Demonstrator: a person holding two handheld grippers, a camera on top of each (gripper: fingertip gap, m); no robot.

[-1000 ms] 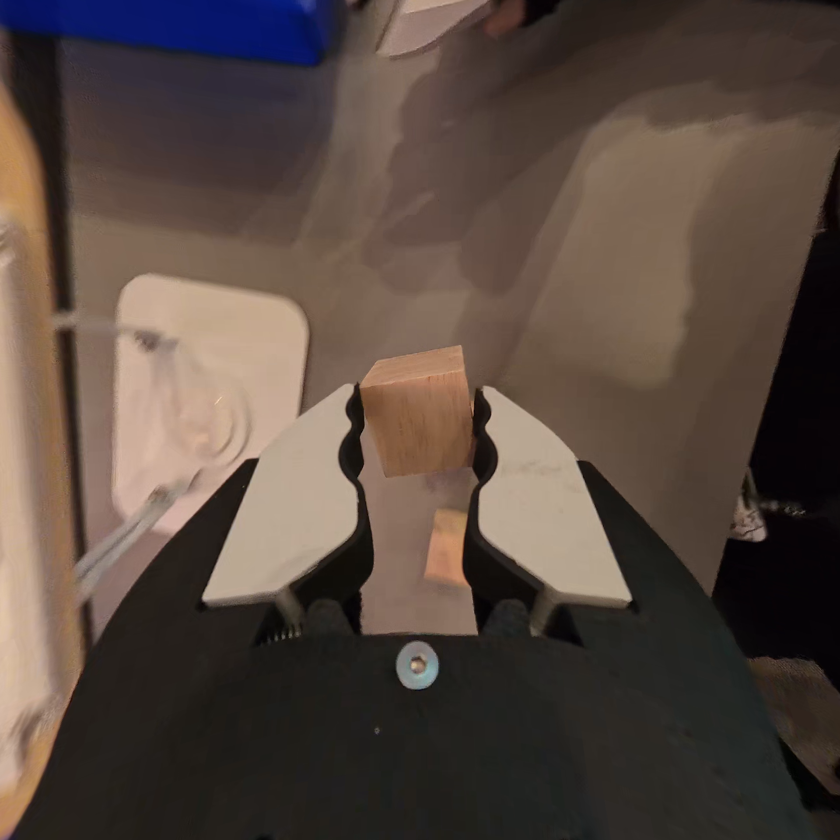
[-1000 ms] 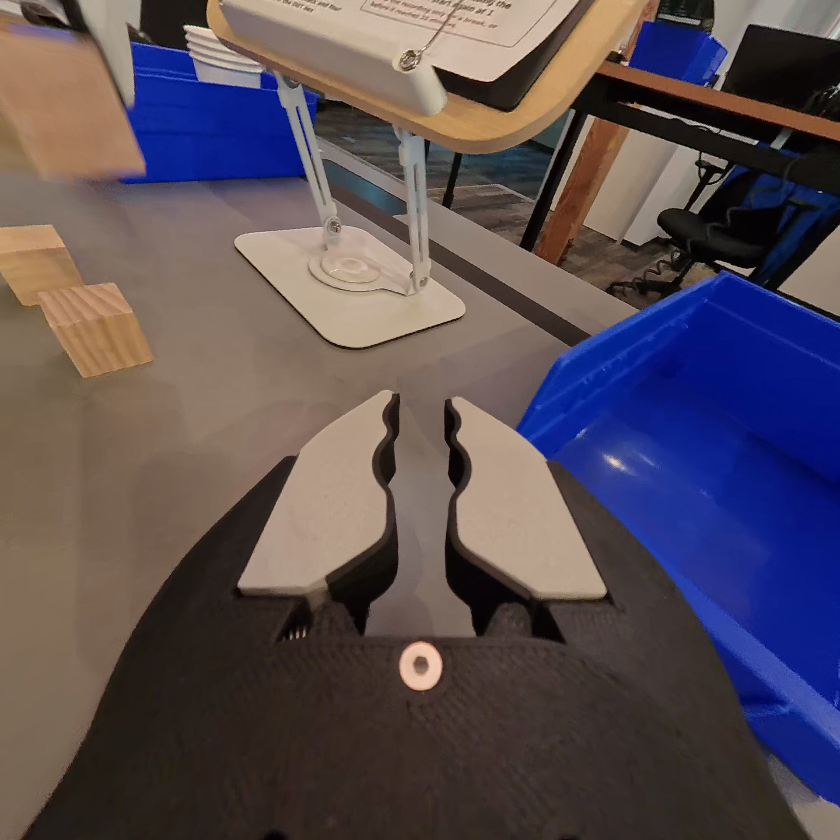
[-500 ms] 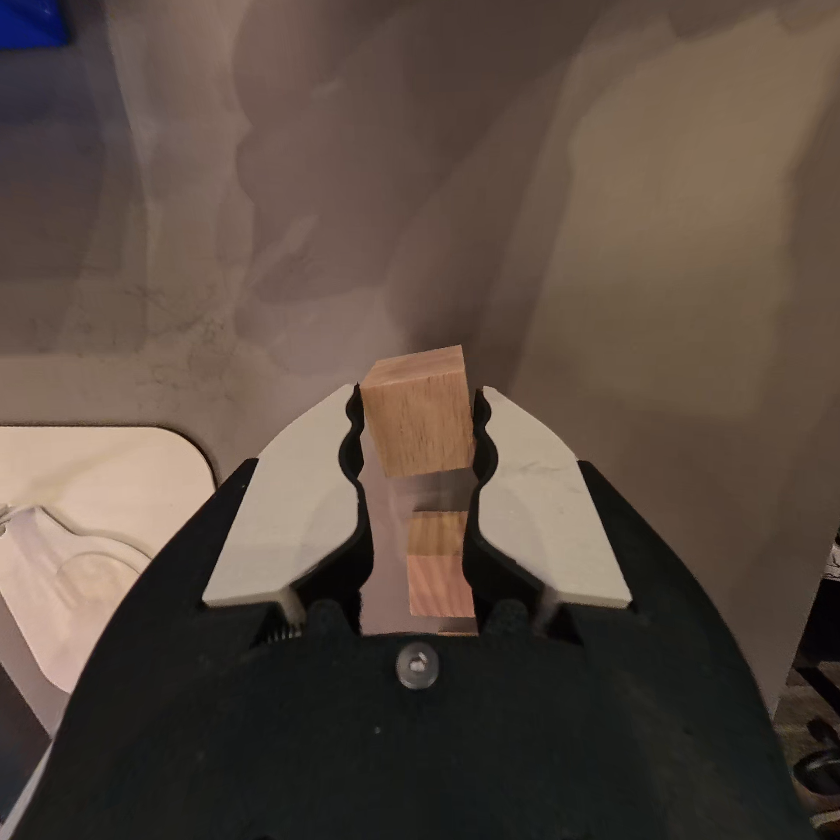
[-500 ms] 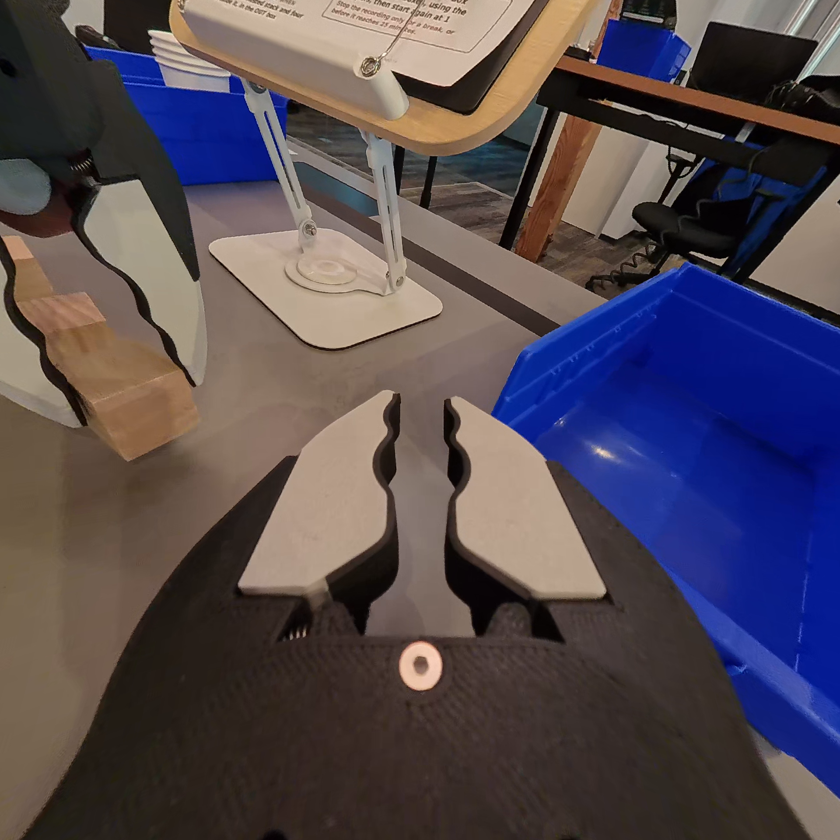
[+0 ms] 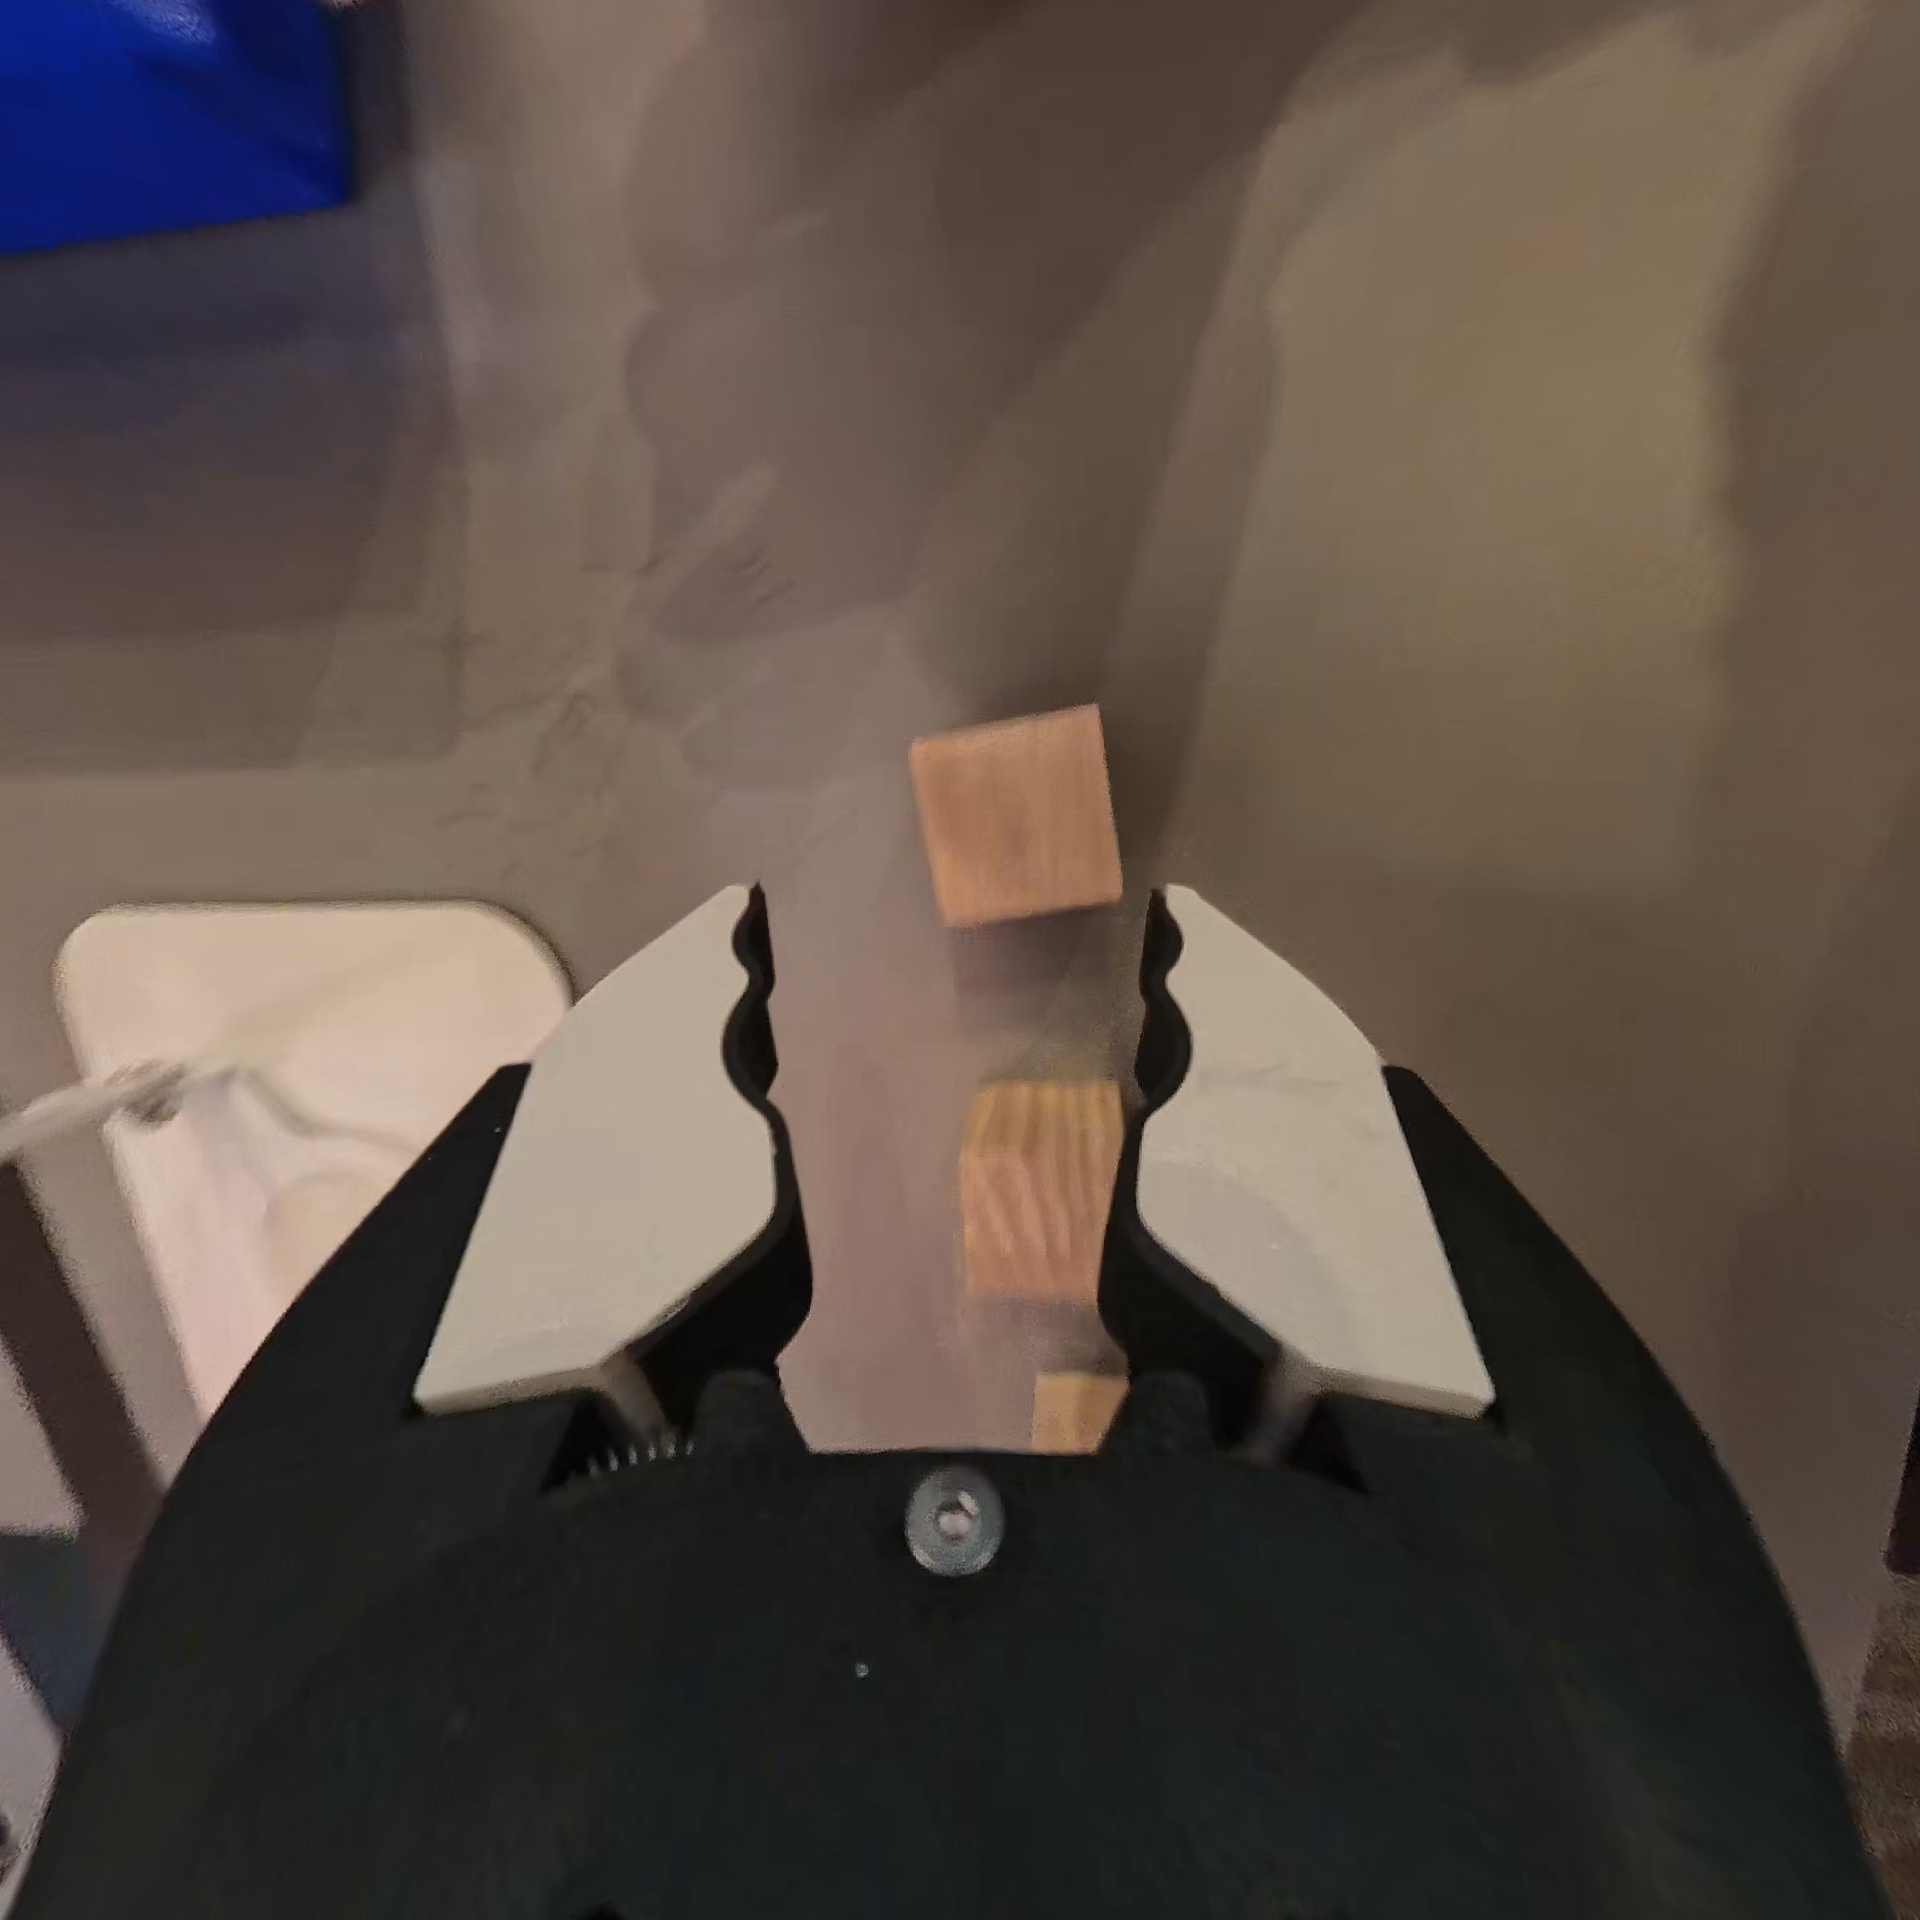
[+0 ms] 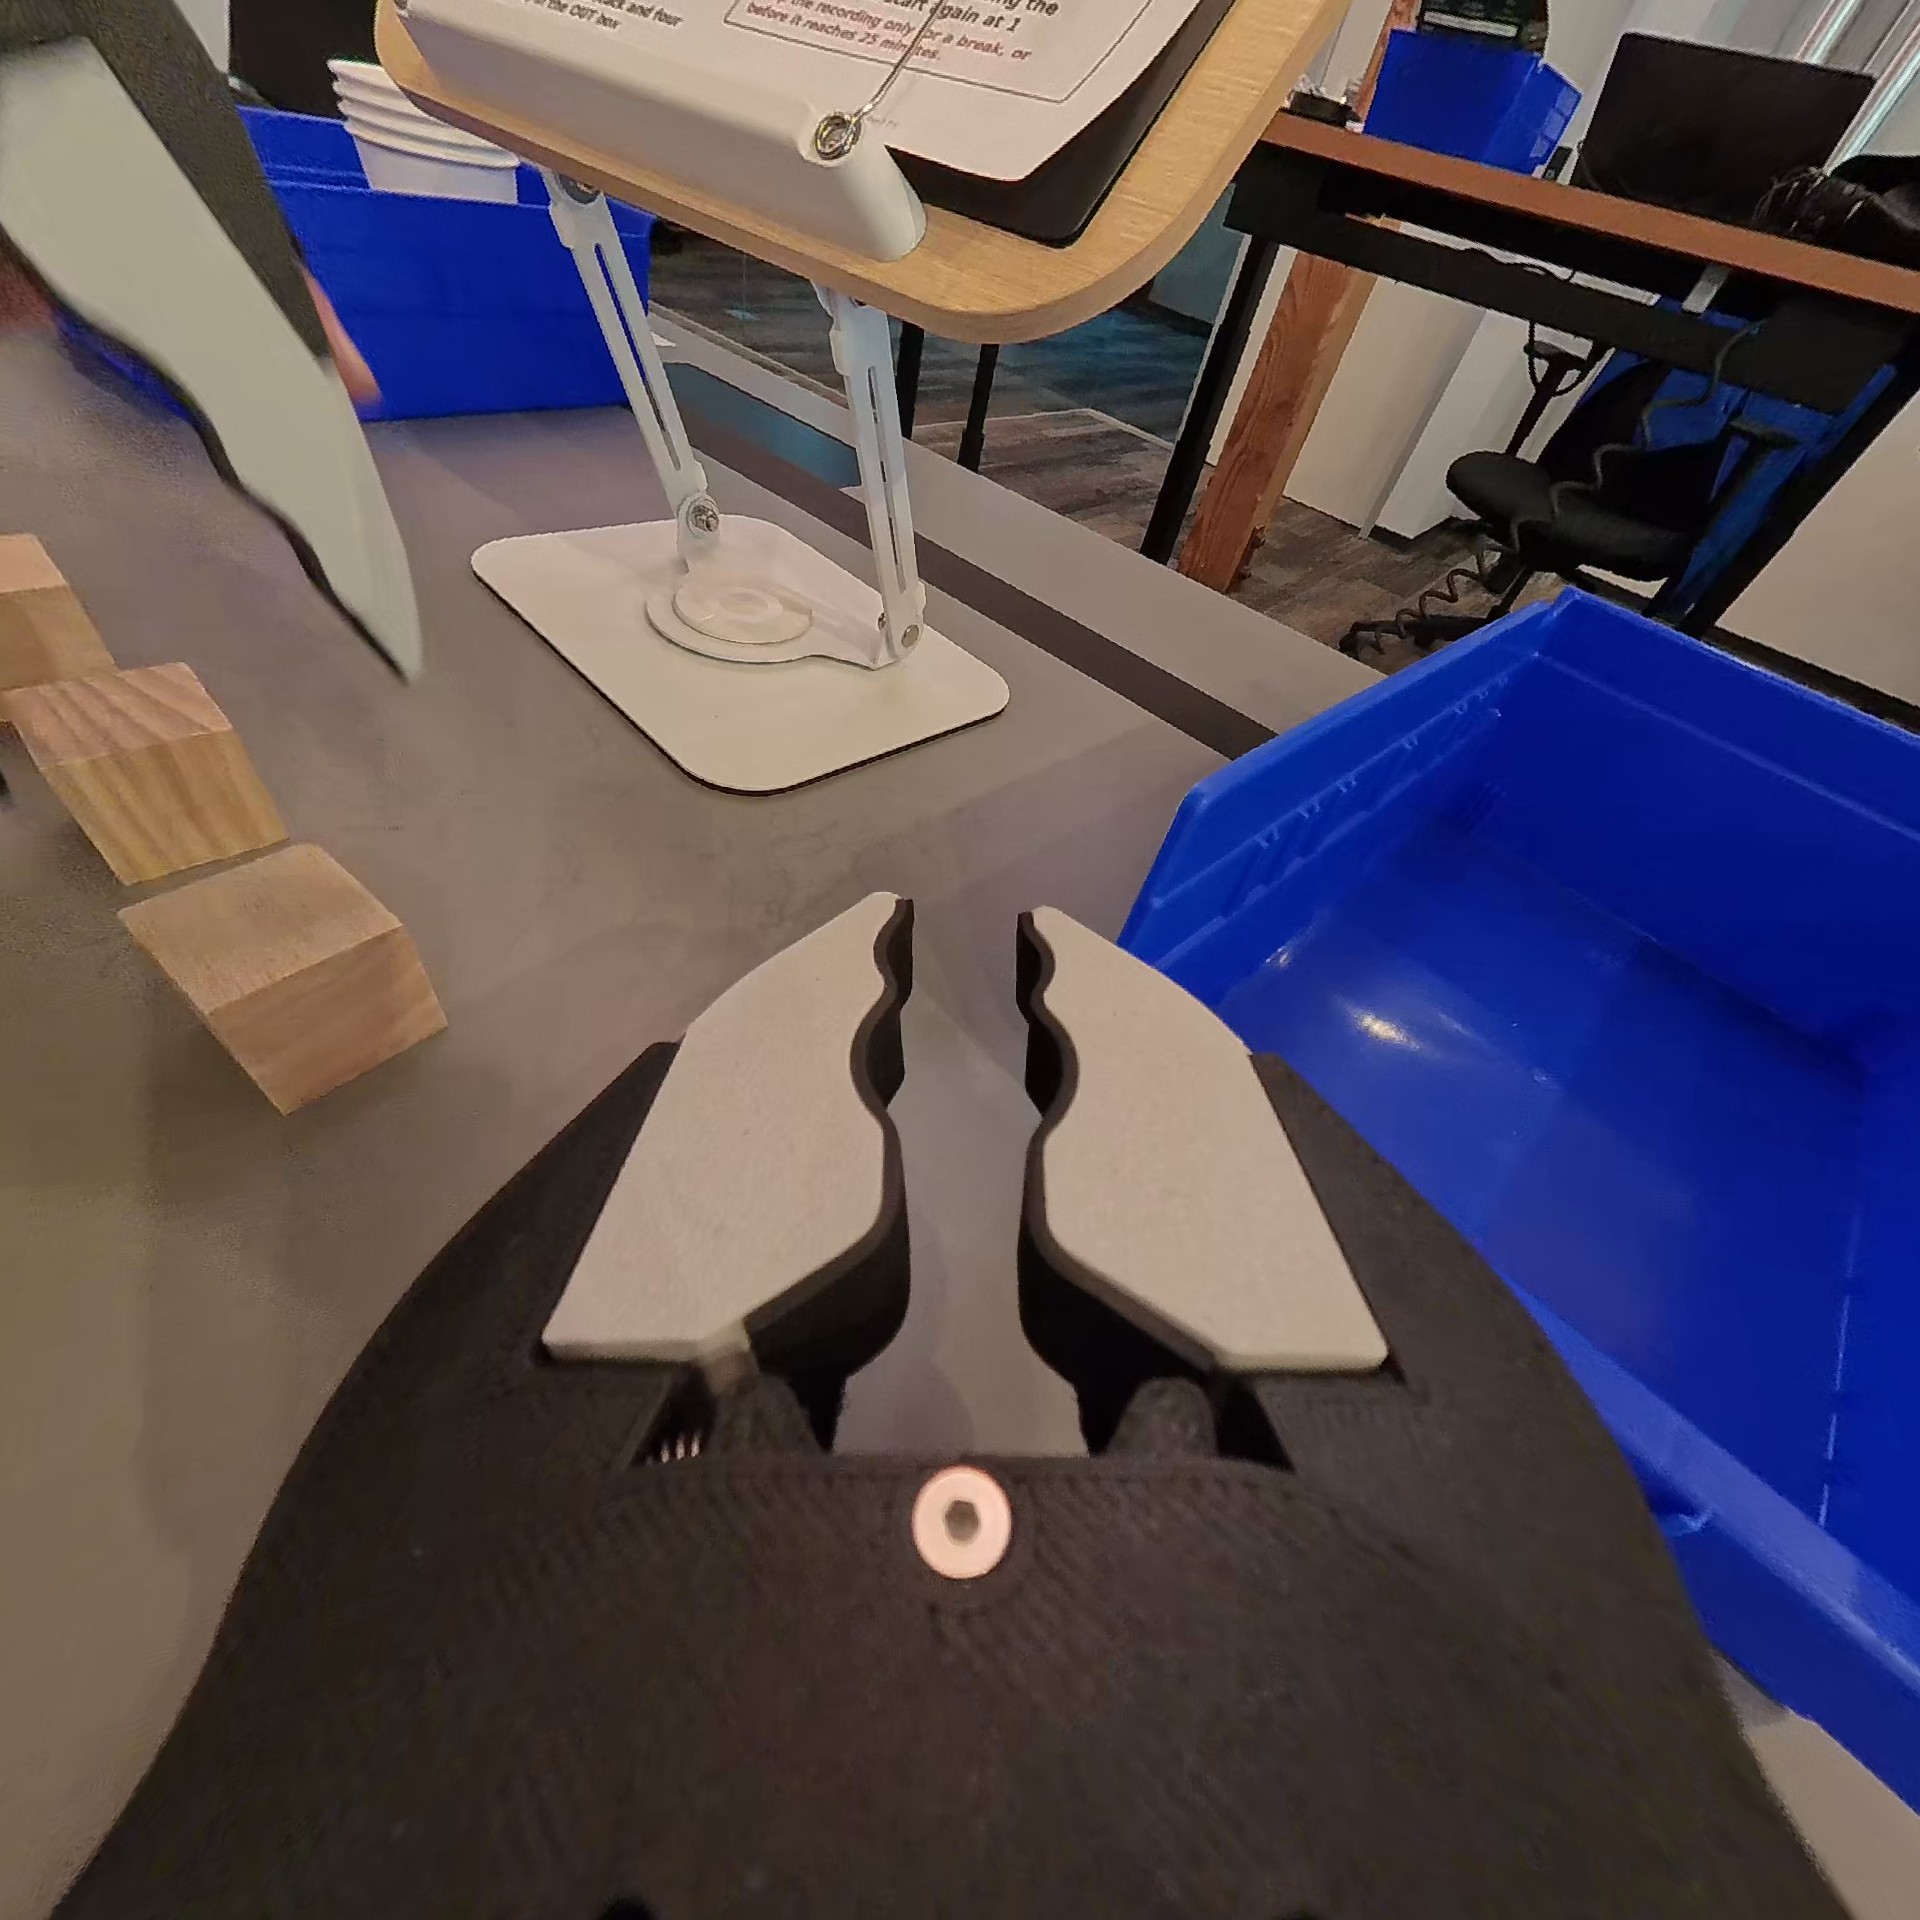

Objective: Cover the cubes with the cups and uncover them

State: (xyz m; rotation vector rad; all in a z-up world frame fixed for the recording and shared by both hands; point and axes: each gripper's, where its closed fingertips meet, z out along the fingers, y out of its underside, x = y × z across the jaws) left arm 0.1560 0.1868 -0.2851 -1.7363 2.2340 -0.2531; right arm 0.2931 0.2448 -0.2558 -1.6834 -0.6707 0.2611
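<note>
Three wooden cubes stand in a row on the grey table. In the left wrist view they are the far cube [image 5: 1013,816], the middle cube [image 5: 1039,1195] and the near cube [image 5: 1081,1408]. My left gripper [image 5: 956,935] is open and empty above them, touching none. In the right wrist view the cubes [image 6: 281,966], [image 6: 145,769], [image 6: 42,623] lie at the left, with a left gripper finger [image 6: 260,416] above them. My right gripper [image 6: 964,925] is empty, its jaws nearly together, low over the table. A stack of white cups [image 6: 426,145] sits in a far blue bin.
A white stand base [image 6: 738,665] holds a tilted wooden board with papers [image 6: 935,208] behind the cubes; the base also shows in the left wrist view [image 5: 312,1039]. A large blue bin [image 6: 1558,987] sits right of my right gripper. Another blue bin [image 5: 156,104] is far off.
My left gripper opened and let go of the cube, which now stands on the table in line with the other two. The left gripper has risen. The right gripper has barely moved.
</note>
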